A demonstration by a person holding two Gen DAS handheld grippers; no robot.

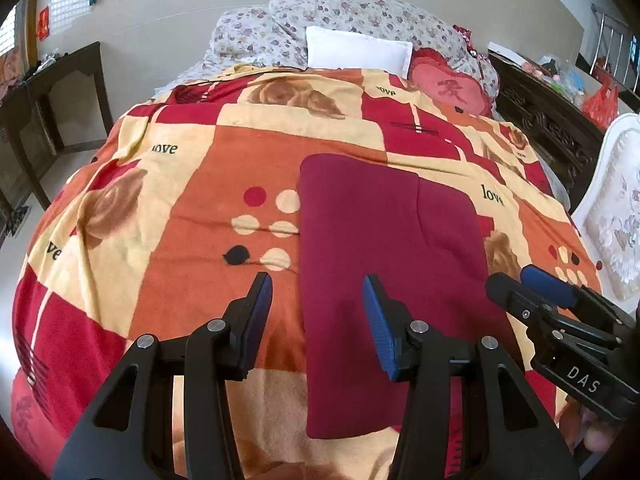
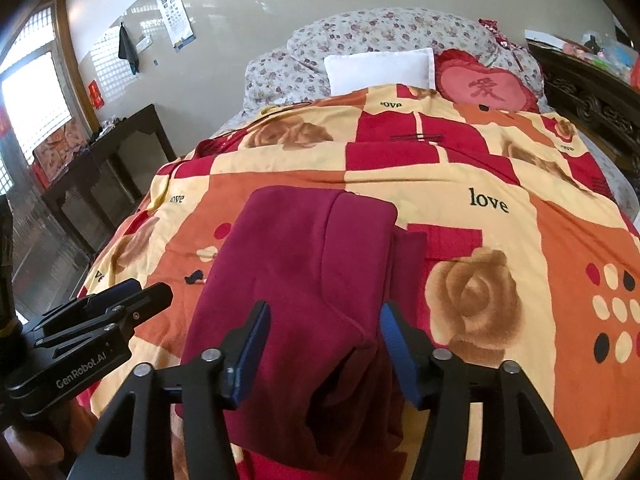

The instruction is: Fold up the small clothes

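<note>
A dark red garment (image 1: 380,248) lies folded lengthwise as a long rectangle on the patterned blanket (image 1: 180,184). It also shows in the right wrist view (image 2: 304,264), with its near end rumpled. My left gripper (image 1: 318,300) is open and empty, just above the garment's left edge near its near end. My right gripper (image 2: 324,332) is open and empty, its fingers standing either side of the garment's near right part. Each gripper shows in the other's view: the right one at the right edge (image 1: 516,284), the left one at the left edge (image 2: 148,290).
The blanket (image 2: 500,240) covers a bed. At its head lie a white pillow (image 1: 358,52), a red heart cushion (image 1: 450,88) and floral bedding (image 1: 340,12). A dark wooden desk (image 1: 52,92) stands left. A carved headboard (image 1: 552,128) and a white chair (image 1: 616,208) stand right.
</note>
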